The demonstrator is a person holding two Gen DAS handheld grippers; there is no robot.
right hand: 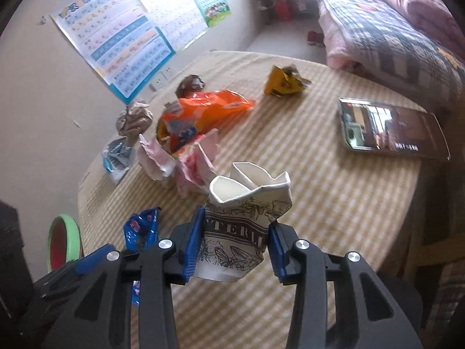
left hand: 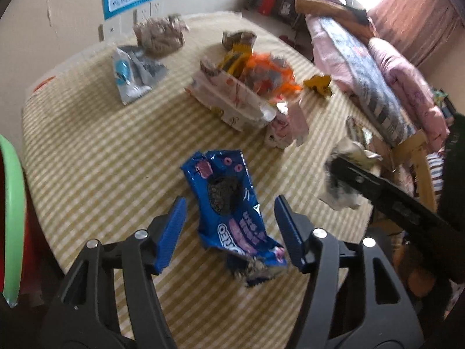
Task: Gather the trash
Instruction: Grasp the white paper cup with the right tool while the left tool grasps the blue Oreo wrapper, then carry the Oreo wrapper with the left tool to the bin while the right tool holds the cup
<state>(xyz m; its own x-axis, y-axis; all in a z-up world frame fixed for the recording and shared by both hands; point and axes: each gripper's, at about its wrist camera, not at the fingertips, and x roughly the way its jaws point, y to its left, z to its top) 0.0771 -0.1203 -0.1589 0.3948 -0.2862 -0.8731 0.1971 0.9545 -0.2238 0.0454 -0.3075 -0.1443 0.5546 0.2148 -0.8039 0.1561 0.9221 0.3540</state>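
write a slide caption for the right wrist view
Right gripper clamps a crushed paper cup above a checked tablecloth strewn with wrappers.

A round table [right hand: 334, 203] with a yellow striped cloth fills the middle. On it lie a blue cookie wrapper [left hand: 229, 203], an orange bag [right hand: 203, 110], crumpled papers [left hand: 159, 36] at upper left, and a phone [right hand: 389, 128] at right.

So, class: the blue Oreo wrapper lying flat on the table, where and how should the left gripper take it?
Grip the blue Oreo wrapper across its narrow middle, coming down from above with the left gripper. It lies flat and lengthwise between the open fingers, so closing across its width probably pinches the crumpled film.
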